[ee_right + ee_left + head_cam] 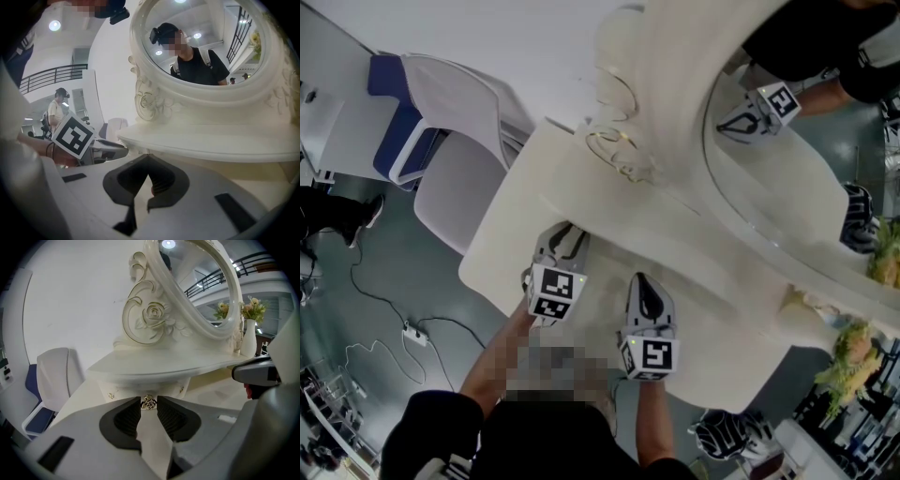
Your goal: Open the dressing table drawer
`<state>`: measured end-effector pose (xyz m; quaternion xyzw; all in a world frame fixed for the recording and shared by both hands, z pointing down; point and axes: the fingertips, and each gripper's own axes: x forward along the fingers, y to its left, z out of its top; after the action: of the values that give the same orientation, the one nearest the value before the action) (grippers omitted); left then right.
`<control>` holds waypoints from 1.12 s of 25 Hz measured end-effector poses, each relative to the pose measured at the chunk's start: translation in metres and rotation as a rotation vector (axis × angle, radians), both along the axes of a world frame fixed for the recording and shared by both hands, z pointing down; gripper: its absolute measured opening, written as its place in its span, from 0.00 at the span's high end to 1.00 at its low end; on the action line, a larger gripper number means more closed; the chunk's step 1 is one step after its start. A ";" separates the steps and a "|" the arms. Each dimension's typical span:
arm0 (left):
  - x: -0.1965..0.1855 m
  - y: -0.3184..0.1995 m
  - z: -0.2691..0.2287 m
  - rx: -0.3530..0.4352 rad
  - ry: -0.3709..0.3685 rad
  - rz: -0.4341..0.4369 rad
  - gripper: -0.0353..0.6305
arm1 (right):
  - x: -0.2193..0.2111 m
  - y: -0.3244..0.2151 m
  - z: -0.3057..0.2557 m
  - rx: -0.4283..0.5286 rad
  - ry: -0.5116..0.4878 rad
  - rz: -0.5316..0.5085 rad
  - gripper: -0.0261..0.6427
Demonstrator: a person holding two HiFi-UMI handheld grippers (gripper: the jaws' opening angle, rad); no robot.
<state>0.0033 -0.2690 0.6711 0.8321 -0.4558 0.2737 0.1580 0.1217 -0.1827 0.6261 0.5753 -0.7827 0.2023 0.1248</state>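
1. Nearest thing first: the left gripper point(566, 236) is open, and the little gold rose knob point(149, 403) sits right between its tips. The pads aren't squeezing it yet as far as the left gripper view shows.
2. The right gripper point(148, 158) hangs just beside it over the table point(502, 248), jaws closed on nothing. It looks idle.
3. The drawer point(129, 391) is the shallow one tucked under the raised shelf below the mirror point(206, 291). It looks fully shut, and the knob is at the middle of its front.
4. What could go wrong, in this poster's opinion:
   - The knob is tiny and rounded and only the very tips reach it, so a pull could pop the jaws straight off.
   - The gripper tilts downward, so a pull along that line instead of straight out could make the drawer bind.
   - Nothing braces the table, so a sticky drawer could drag the whole piece.
5. The count, going outward: two grippers, one knob, two small gold studs point(111, 395) flanking it, one drawer, one mirror, one vase of flowers point(247, 336) and one white chair point(56, 376). Something blue sits behind the chair and may be a second one, hard to tell.
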 end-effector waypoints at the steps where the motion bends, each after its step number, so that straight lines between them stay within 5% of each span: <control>1: 0.000 0.000 0.000 0.001 -0.001 0.001 0.79 | 0.000 0.000 0.000 0.000 0.000 -0.001 0.97; 28: -0.011 0.022 -0.002 0.009 0.003 -0.001 0.80 | -0.007 0.015 -0.011 0.025 0.027 0.024 0.97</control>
<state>-0.0077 -0.2474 0.6696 0.8330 -0.4574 0.2700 0.1551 0.1145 -0.1681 0.6151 0.5887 -0.7765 0.1862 0.1259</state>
